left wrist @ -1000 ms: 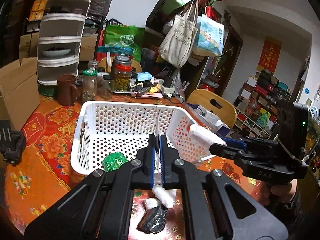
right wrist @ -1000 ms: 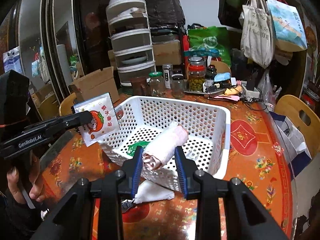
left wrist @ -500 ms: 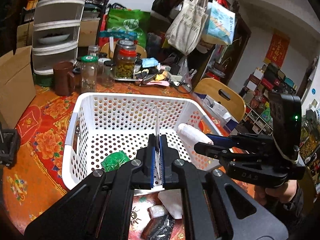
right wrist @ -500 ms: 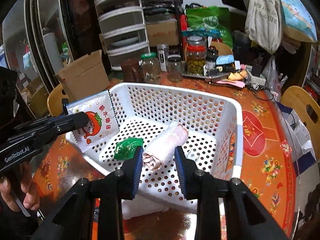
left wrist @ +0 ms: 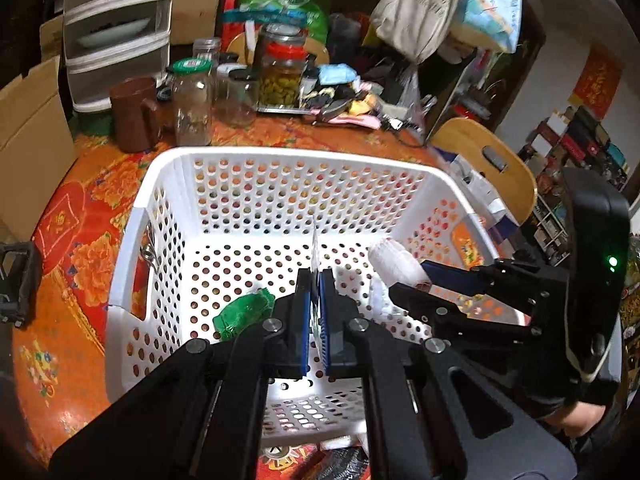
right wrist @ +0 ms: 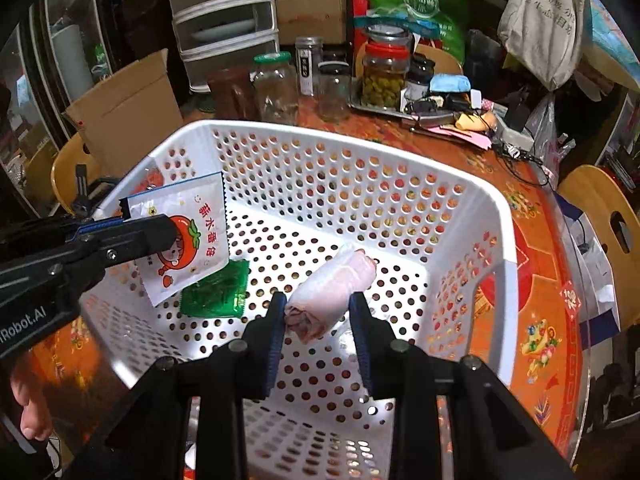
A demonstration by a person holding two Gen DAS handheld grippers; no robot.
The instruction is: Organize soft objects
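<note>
1. White perforated plastic fills the left wrist view: the basket (left wrist: pixel 160 184) lies ahead of and below the left claw (left wrist: pixel 316 320), which is clamped on a thin sachet (left wrist: pixel 315 240) seen edge-on between its pads. A green packet (left wrist: pixel 244 312) lies on the basket floor just left of the claw. To the right, the right claw (left wrist: pixel 408 284) holds a pale roll (left wrist: pixel 394 260) over the basket's right side.

2. In the right wrist view the right claw (right wrist: pixel 318 316) grips the roll (right wrist: pixel 332 288) across its near end, its far end pointing ahead over the basket (right wrist: pixel 500 216) floor. To the left, the left claw (right wrist: pixel 160 232) pinches the sachet (right wrist: pixel 184 236) near one edge, so it hangs over the packet (right wrist: pixel 216 288). The basket sits on a red flowered worktop (right wrist: pixel 532 320).

3. Judgement: both items look ready to be let go. Lower each close to the floor before opening so nothing bounces. Set the roll on bare floor right of the packet. The sachet will flutter, so free it low and flat.
</note>
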